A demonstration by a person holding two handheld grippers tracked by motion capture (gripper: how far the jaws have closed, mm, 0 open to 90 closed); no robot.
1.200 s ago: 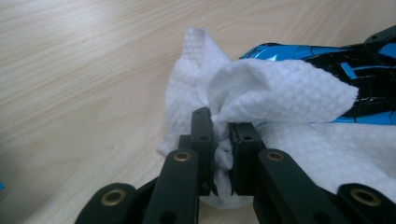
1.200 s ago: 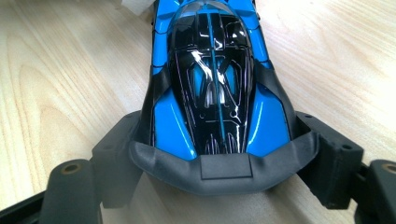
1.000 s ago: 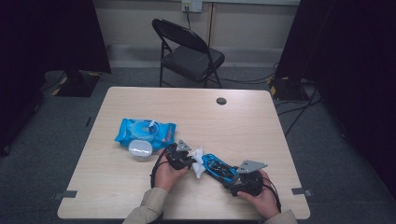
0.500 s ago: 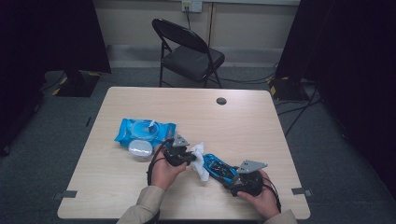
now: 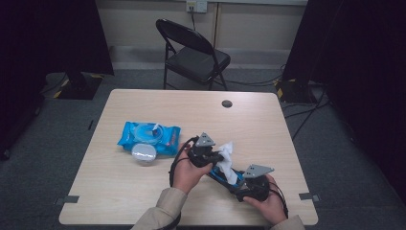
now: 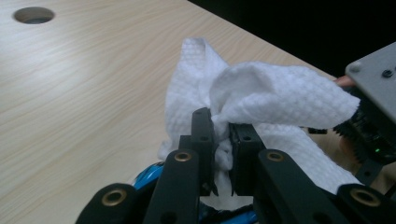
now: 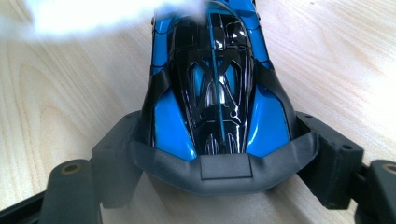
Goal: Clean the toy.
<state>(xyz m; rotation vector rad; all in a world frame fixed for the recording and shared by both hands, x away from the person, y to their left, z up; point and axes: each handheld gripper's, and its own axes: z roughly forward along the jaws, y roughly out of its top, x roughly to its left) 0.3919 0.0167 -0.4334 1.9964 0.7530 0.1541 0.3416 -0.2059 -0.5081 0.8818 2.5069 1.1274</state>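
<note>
Step in hand: wiping. White textured wet wipe (image 6: 261, 88) is pinched in left tool (image 6: 223, 140); glossy blue-and-black toy car (image 7: 215, 79) is clamped on pale wooden surface (image 5: 268, 120) by right tool (image 7: 224, 168). Next, likely: wipe to be lowered onto bodywork.

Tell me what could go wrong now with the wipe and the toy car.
The left gripper pinches only a small fold of the wipe, so the wipe could slip out. The right gripper holds the toy car at one end only, so rubbing might twist the car loose.

Wipe (image 7: 112, 14) blurred; toy car (image 7: 217, 88) nose cut off
</note>
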